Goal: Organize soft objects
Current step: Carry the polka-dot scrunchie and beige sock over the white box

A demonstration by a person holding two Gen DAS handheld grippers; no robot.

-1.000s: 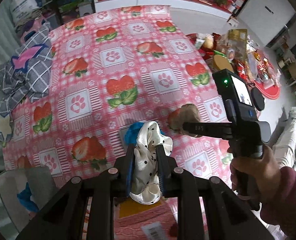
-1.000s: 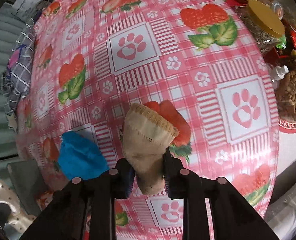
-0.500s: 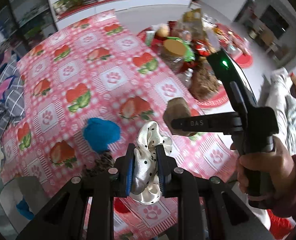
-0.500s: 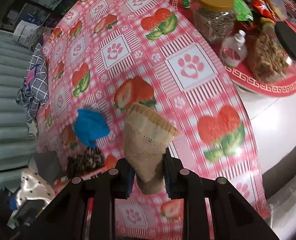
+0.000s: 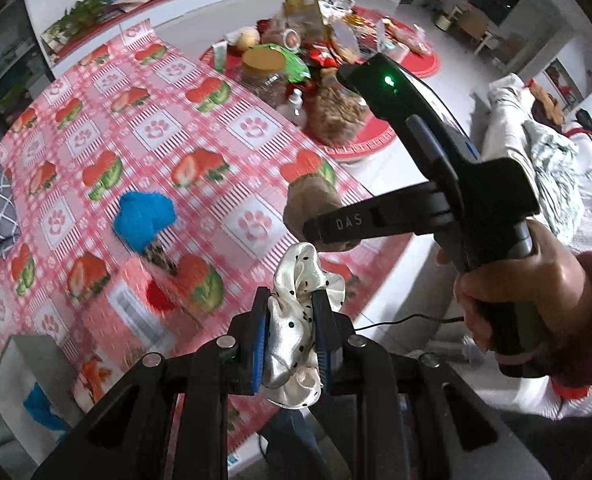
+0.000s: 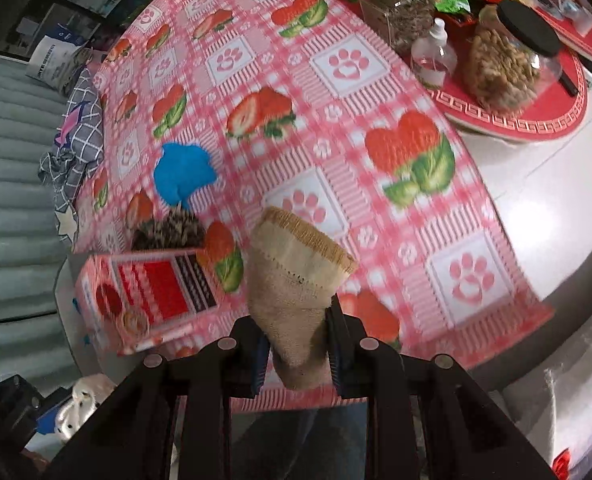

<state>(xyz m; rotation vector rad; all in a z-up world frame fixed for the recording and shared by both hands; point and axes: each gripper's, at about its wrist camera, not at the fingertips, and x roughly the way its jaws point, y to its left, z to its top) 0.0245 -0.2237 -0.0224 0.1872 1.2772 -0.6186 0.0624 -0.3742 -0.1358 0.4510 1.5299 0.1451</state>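
My left gripper (image 5: 290, 332) is shut on a white polka-dot scrunchie (image 5: 296, 316), held above the near edge of the strawberry tablecloth (image 5: 156, 128). My right gripper (image 6: 296, 354) is shut on a beige sock (image 6: 296, 280); the sock also shows in the left wrist view (image 5: 311, 204), to the right of and just beyond the scrunchie. A blue soft item (image 6: 182, 172) and a dark speckled soft item (image 6: 168, 234) lie on the cloth. A pink carton (image 6: 152, 300) stands at the near left edge.
A red tray (image 6: 511, 120) with jars, a small bottle and snack bags sits at the table's far right. Grey checked fabric (image 6: 78, 136) lies at the left edge. A light couch with clothes (image 5: 543, 168) is on the right.
Both grippers have pulled back and up from the table, holding the scrunchie and the sock. The views swung right, so the red tray and the table's near edge now show.
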